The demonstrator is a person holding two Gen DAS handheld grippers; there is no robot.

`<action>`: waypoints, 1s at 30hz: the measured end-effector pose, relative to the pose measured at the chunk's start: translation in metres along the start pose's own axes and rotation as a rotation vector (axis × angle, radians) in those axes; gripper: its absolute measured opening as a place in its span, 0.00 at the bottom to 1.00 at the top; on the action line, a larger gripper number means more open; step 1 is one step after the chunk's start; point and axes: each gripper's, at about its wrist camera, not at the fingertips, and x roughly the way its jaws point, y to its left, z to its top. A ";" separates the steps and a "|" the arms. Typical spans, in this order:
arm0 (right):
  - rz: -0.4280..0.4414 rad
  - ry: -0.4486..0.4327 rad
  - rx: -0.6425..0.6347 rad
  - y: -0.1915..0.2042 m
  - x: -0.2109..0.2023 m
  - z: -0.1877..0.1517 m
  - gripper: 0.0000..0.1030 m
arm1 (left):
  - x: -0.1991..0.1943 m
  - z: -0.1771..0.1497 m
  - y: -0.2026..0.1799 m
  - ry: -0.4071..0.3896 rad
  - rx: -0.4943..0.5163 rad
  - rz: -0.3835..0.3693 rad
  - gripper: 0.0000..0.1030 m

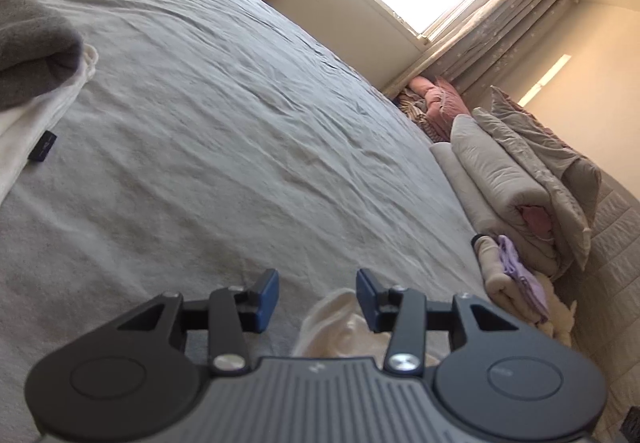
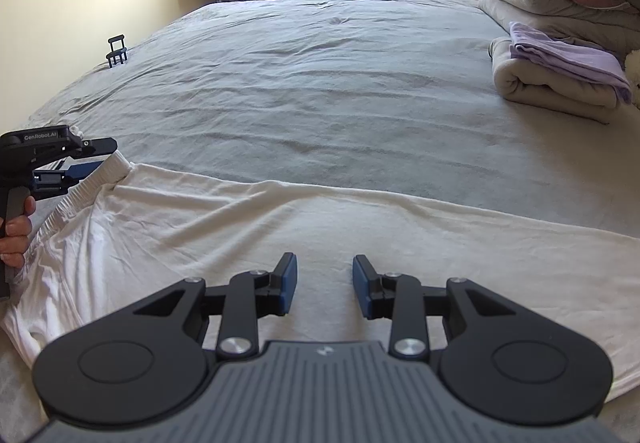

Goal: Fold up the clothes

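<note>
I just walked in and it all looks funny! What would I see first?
A big white garment lies spread across the near side of the grey bed. Two black claws with blue pads hover at it: the right claw open above its middle, the left claw open at its ribbed end. Folded clothes sit stacked at the right.

Bedsheet (image 2: 320, 83) matt wrinkled cloth; white garment (image 2: 280, 227) soft knit.

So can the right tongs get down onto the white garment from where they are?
Probably yes. The right tongs hang open directly over the white garment, nothing lies between, and the left tongs sit off at its ribbed edge.
</note>
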 end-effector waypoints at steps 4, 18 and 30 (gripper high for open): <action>0.000 0.001 -0.001 0.000 0.000 0.000 0.34 | 0.006 -0.004 -0.002 0.033 0.032 0.003 0.41; 0.012 -0.012 -0.040 0.012 0.004 -0.002 0.34 | -0.004 -0.011 -0.024 -0.113 0.248 0.275 0.12; 0.016 -0.014 -0.067 0.014 -0.003 -0.003 0.34 | -0.032 -0.011 -0.045 -0.102 0.265 0.260 0.53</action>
